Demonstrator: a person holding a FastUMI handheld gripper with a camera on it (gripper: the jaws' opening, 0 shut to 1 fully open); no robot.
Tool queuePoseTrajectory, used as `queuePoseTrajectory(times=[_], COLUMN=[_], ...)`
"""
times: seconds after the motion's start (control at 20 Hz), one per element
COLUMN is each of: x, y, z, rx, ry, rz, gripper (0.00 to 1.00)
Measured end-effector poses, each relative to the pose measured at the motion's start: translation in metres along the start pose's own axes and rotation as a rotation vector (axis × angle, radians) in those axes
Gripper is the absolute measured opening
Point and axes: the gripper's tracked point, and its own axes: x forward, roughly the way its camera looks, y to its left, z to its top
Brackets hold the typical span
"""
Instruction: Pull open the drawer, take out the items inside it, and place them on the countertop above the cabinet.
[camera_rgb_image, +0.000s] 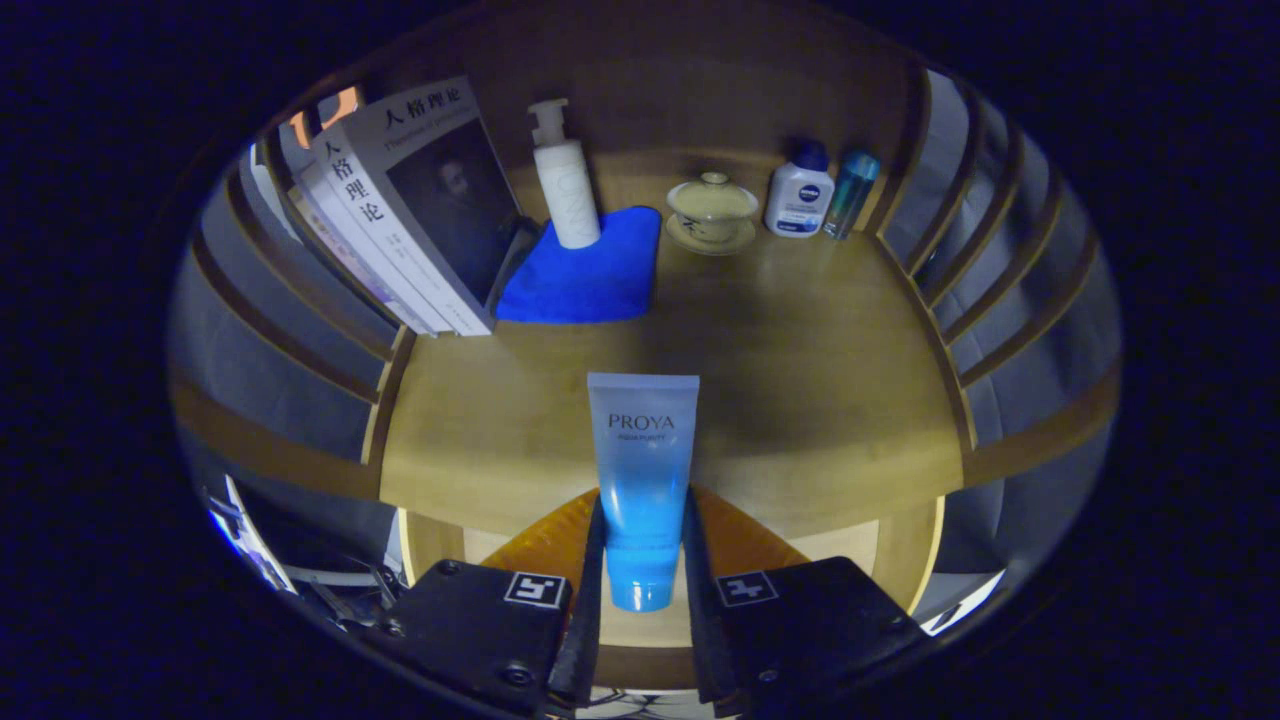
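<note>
A light-blue squeeze tube (642, 480) stands cap-down between my two black fingers (588, 570), and both press on its lower half. My gripper (642, 575) is shut on the tube and holds it over the front edge of the wooden countertop (800, 380). Below the tube lies the open drawer (740, 540) with an orange lining, mostly hidden by the fingers and the tube.
Beyond the tube, a blue cloth (585, 275) lies on the countertop with a white pump bottle (565, 185) on it. Leaning books (420, 210) stand at the back left. A lidded tea bowl (712, 212), a white bottle (800, 195) and a teal bottle (850, 195) stand at the back right. Wooden slats flank both sides.
</note>
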Motion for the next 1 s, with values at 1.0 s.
queuePoseTrajectory(times=[1.0], x=[0.022], y=[0.001], z=[0.003], rx=[0.022], ry=[-0.013], rz=[-0.064], gripper=[0.59])
